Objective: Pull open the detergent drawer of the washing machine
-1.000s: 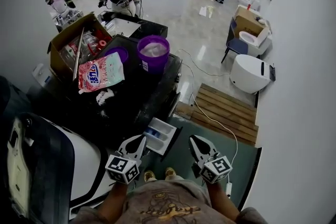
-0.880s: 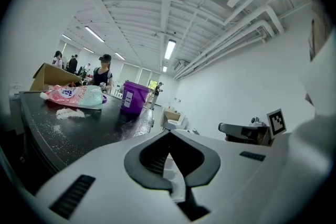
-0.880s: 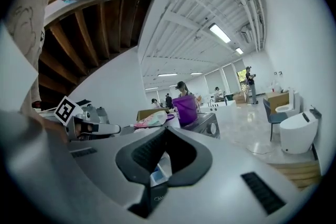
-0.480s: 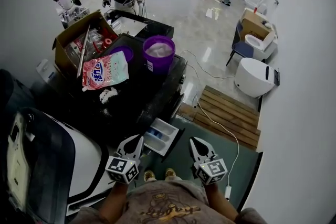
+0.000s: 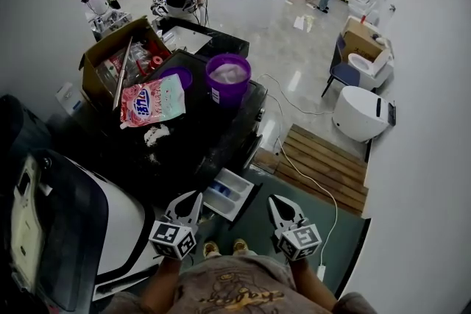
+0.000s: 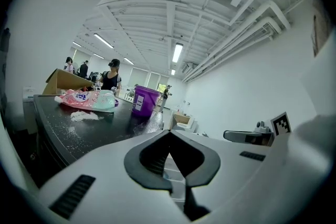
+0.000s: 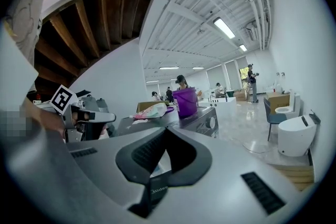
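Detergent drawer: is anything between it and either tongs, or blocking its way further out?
Nothing visible. The detergent drawer already sticks out of the washing machine front. The left tongs and right tongs sit either side of it, both shut, neither gripping it.

Bright white room, ceiling strip lights [image 6: 177,52] glowing, glare on the glossy floor [image 5: 294,48], murky underexposed foreground, heavy fisheye bending at edges

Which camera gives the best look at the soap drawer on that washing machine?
The head view: the detergent drawer stands pulled out, compartments seen from above. Both gripper views catch only slivers behind their jaws.
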`<state>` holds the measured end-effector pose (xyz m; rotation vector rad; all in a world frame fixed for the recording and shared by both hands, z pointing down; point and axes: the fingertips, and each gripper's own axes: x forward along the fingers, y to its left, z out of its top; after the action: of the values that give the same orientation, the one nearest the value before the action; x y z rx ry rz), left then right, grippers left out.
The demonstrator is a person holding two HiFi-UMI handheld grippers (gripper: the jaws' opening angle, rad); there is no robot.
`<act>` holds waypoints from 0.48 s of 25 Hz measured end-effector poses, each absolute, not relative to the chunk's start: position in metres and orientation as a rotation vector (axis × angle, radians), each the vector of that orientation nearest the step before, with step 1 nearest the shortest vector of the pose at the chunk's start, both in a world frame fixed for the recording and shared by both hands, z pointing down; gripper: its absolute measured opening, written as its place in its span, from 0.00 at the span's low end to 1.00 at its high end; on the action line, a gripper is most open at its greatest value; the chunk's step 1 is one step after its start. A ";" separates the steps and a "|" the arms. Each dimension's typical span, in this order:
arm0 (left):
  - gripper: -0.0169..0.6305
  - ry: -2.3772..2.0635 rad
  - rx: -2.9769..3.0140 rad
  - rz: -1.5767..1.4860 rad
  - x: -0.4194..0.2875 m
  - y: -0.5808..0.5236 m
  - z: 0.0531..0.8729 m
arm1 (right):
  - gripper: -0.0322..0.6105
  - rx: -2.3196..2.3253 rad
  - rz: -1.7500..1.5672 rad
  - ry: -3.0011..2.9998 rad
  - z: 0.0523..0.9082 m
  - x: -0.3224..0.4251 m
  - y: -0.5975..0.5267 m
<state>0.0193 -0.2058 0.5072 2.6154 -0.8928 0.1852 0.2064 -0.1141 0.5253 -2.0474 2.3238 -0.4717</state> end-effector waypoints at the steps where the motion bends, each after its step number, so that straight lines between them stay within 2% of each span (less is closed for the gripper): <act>1: 0.06 -0.894 2.614 0.183 0.019 -0.206 0.507 | 0.05 -2.048 -0.474 2.327 0.526 0.206 -0.114; 12: 0.06 -0.903 2.613 0.181 0.017 -0.205 0.504 | 0.05 -2.042 -0.496 2.339 0.528 0.205 -0.114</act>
<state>0.0169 -0.2054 0.5038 2.6126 -0.9034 0.1810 0.2048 -0.1145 0.5282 -2.0416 2.3395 -0.4957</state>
